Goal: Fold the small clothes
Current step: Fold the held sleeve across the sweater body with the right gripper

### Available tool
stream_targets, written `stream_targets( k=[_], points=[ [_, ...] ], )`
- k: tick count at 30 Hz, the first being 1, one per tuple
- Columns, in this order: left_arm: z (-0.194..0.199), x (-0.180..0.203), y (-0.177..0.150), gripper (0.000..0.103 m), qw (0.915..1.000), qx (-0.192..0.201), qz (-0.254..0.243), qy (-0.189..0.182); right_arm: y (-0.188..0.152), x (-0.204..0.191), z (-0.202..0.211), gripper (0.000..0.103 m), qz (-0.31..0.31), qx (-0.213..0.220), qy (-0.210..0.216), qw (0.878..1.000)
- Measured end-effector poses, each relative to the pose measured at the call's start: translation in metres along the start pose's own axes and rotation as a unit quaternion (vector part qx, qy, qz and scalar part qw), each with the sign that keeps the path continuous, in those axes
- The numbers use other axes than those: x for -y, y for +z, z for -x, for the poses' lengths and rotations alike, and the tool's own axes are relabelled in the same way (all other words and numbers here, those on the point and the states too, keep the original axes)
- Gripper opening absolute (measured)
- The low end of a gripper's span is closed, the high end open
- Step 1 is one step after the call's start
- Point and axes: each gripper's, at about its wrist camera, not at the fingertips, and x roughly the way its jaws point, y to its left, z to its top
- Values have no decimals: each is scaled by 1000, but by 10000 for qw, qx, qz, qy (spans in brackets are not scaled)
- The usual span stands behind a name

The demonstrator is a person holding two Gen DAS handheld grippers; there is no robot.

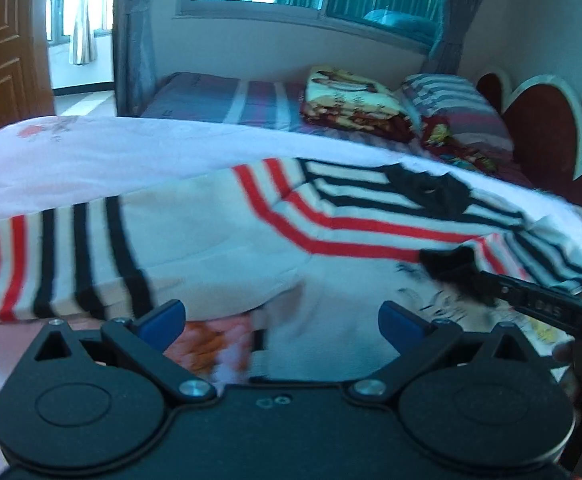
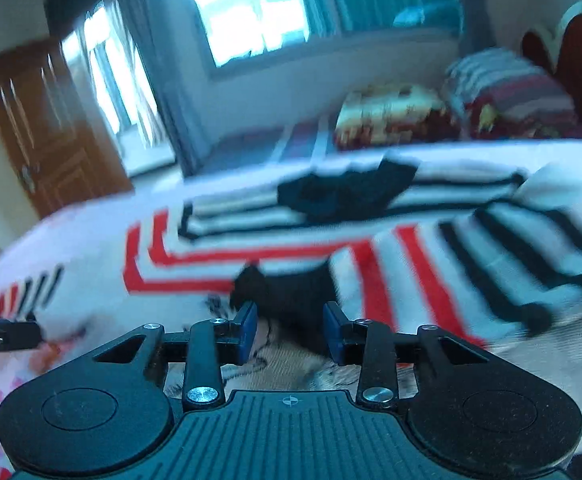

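Mid-fold: the white knitted sweater with red and black stripes [image 1: 219,236] lies partly folded on the bed [image 1: 91,152]. The left gripper [image 1: 281,320] has its jaws released wide, and the right gripper [image 2: 290,332] has its jaws parted and empty at the black patch [image 2: 291,288]. The next move calls for gripping an edge.

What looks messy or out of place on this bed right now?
The striped sweater lies only half folded on the white bedspread: one sleeve is doubled over crookedly, so the stripes run at clashing angles. Nothing looks torn or spilled. Both views are blurred.

Right wrist view motion-blurred throughout, striped sweater [image 2: 371,248] smeared and its right sleeve cut by the frame edge; in the left wrist view the sweater's left sleeve runs off-frame, right gripper [image 1: 457,268] partly cropped, its fingertips indistinct against black trim
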Motion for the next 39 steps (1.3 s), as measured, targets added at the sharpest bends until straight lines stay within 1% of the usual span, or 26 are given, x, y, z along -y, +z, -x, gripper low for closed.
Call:
stream_targets(
  k=[2, 4, 5, 6, 8, 11, 13, 14, 15, 16, 17, 18, 19, 21, 22, 23, 28, 30, 31, 32, 33, 34, 35, 36, 37, 39],
  points=[
    [-6, 11, 3, 98, 9992, 6, 113, -378, -2, 8, 15, 37, -166, 152, -97, 9997],
    [-17, 24, 6, 83, 9960, -76, 275, -843, -3, 16, 28, 37, -239, 268, -304, 9989],
    [-26, 34, 9, 67, 9923, -143, 406, -1161, -4, 23, 35, 37, -299, 320, -412, 9982],
    [-34, 42, 10, 59, 9887, -215, 529, -1383, -4, 30, 41, 37, -401, 351, -506, 9973],
    [-53, 58, 11, 59, 9821, -390, 721, -1695, -4, 45, 53, 37, -609, 382, -676, 9951],
    [-76, 77, 11, 67, 9752, -549, 839, -1974, -3, 68, 72, 37, -941, 479, -845, 9908],
    [-93, 89, 11, 66, 9784, -621, 721, -1838, -4, 83, 83, 37, -1175, 514, -912, 9875],
    [-105, 92, 13, 60, 9789, -729, 720, -1771, -5, 91, 90, 37, -1287, 519, -934, 9859],
    [-114, 92, 14, 46, 9791, -770, 709, -1742, -6, 97, 93, 37, -1403, 530, -953, 9841],
    [-121, 93, 17, 36, 9811, -755, 617, -1671, -6, 104, 96, 37, -1516, 547, -958, 9823],
    [-125, 94, 20, 3, 9838, -733, 479, -1567, -7, 110, 98, 37, -1653, 557, -942, 9802],
    [-126, 90, 23, 5, 9845, -680, 492, -1541, -6, 117, 98, 37, -1799, 551, -918, 9778],
    [-119, 87, 27, 5, 9847, -518, 516, -1582, -6, 124, 101, 37, -1933, 546, -907, 9754],
    [-102, 82, 35, 5, 9915, -24, 150, -1296, -6, 139, 106, 39, -2250, 573, -800, 9694],
    [-98, 80, 37, 5, 9929, 57, 11, -1185, -7, 145, 108, 54, -2381, 590, -752, 9665],
    [-99, 77, 38, 5, 9932, 16, -16, -1168, -7, 151, 108, 66, -2527, 619, -698, 9630],
    [-106, 70, 30, 5, 9930, -151, -100, -1166, -5, 175, 102, 66, -3108, 647, -295, 9478],
    [-106, 72, 28, 5, 9933, -134, -89, -1147, -4, 187, 98, 66, -3401, 666, -109, 9380],
    [-107, 71, 27, 5, 9934, -128, -84, -1140, -4, 194, 96, 58, -3564, 673, -34, 9319],
    [-108, 71, 26, 5, 9935, -123, -80, -1133, -3, 200, 94, 47, -3678, 656, -10, 9276],
    [-108, 70, 26, 5, 9936, -122, -58, -1126, -2, 206, 93, 45, -3761, 636, -7, 9244],
    [-110, 69, 25, 5, 9935, -128, -37, -1129, -2, 210, 93, 38, -3809, 642, 5, 9224],
    [-111, 69, 24, 5, 9935, -137, -24, -1131, 0, 214, 93, 22, -3802, 638, -3, 9227],
    [-113, 69, 24, 5, 9935, -133, -18, -1128, 2, 216, 93, 15, -3731, 580, -79, 9259],
    [-113, 68, 25, 5, 9935, -127, -18, -1133, 4, 216, 92, 10, -3625, 487, -183, 9305],
    [-108, 67, 27, 5, 9930, -42, -7, -1182, 7, 212, 97, 8, -3423, 497, -283, 9378]
  ],
)
